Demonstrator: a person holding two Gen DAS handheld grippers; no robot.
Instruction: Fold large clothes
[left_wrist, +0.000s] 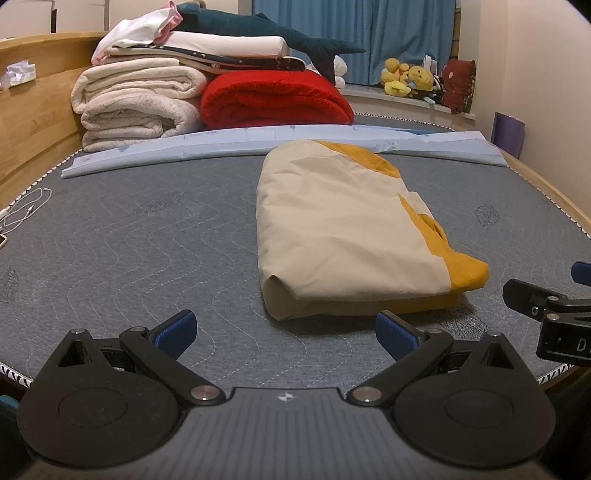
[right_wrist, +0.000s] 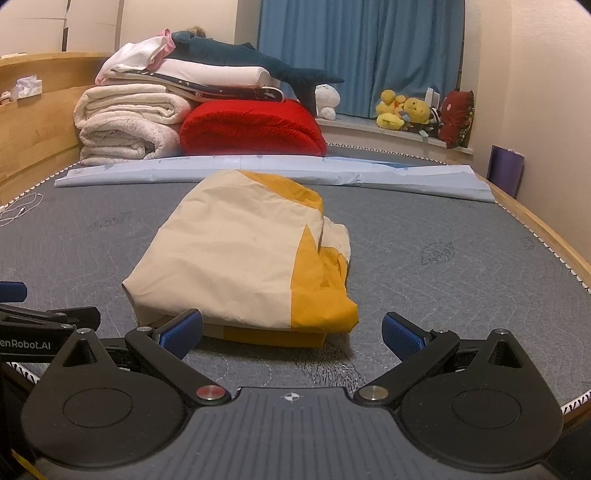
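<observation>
- On the mattress (left_wrist: 147, 240), near its front edge: folded garment (left_wrist: 343, 236), cream over yellow, just ahead of both claws.
- Left claw (left_wrist: 284, 332) and right claw (right_wrist: 291, 332): spread wide, grasping nothing.
- Loose yellow layers on the right side: likely to spill open if lifted by the top layer alone.

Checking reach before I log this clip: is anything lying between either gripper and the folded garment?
Nothing visible. Only bare mattress lies between the open right gripper and the garment; likewise for the open left gripper.
</observation>
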